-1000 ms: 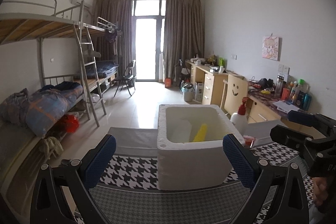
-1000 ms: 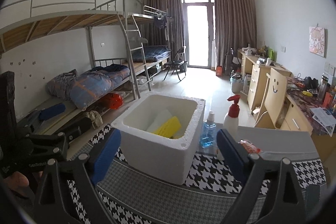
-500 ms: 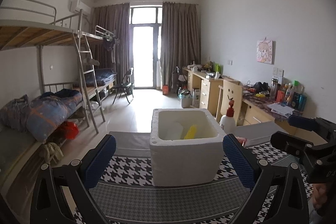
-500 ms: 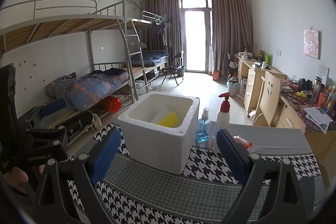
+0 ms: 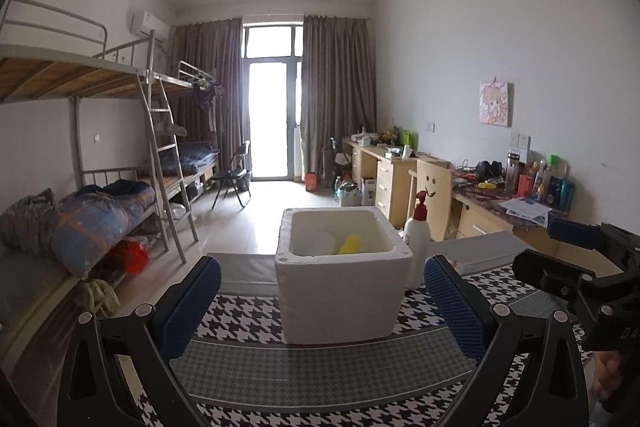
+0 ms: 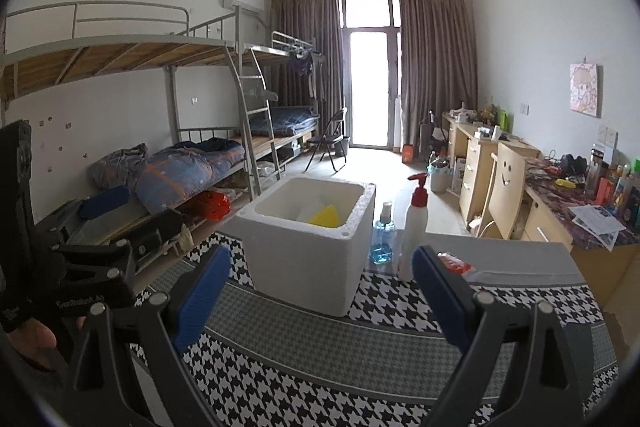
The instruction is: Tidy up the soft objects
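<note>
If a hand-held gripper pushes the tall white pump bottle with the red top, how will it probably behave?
The pump bottle stands tall and narrow, so a high push would likely tip it. Its smooth plastic may slip between pads. It stands close beside the foam box, which might stop a fall that way.

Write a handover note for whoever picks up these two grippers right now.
Left gripper: open, empty, held above the houndstooth cloth short of the white foam box.
Right gripper: open, empty, likewise short of the box.
In the box: a yellow item and a white item; what they are is unclear.
Right of the box: white pump bottle, blue spray bottle, red packet.
Done: two items appear boxed.
Left: no other soft object is visible on the cloth; check before closing out.
</note>
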{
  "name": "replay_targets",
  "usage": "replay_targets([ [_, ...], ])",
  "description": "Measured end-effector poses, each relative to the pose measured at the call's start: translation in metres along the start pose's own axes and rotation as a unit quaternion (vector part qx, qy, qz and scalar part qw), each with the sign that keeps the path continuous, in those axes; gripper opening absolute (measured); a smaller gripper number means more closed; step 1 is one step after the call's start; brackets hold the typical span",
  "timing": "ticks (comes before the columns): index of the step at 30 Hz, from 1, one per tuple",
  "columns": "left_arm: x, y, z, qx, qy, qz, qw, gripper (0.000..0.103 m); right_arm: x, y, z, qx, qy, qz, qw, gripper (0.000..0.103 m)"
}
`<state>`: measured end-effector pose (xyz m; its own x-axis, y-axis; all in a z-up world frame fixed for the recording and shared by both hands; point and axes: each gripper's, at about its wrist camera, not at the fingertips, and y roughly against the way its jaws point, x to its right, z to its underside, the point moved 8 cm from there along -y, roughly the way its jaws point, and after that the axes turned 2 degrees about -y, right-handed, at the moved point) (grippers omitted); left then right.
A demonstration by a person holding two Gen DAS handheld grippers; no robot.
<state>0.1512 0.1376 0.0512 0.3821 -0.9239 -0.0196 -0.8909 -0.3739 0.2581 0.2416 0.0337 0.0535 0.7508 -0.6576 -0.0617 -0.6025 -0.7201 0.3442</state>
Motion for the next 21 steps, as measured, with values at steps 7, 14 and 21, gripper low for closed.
replay_targets([
  [7,0.002,0.008,0.007,0.004,0.011,0.003,0.9999,0.102,-0.006,0.010,0.009,0.010,0.002,-0.002,1.000,0.099],
  [14,0.005,0.014,0.011,0.017,0.007,-0.009,0.9998,0.102,-0.002,0.016,0.018,0.021,-0.003,0.008,1.000,0.102],
  [21,0.007,0.019,0.014,0.023,0.007,-0.015,0.9996,0.102,0.000,0.025,0.026,0.031,-0.007,0.023,0.999,0.102],
])
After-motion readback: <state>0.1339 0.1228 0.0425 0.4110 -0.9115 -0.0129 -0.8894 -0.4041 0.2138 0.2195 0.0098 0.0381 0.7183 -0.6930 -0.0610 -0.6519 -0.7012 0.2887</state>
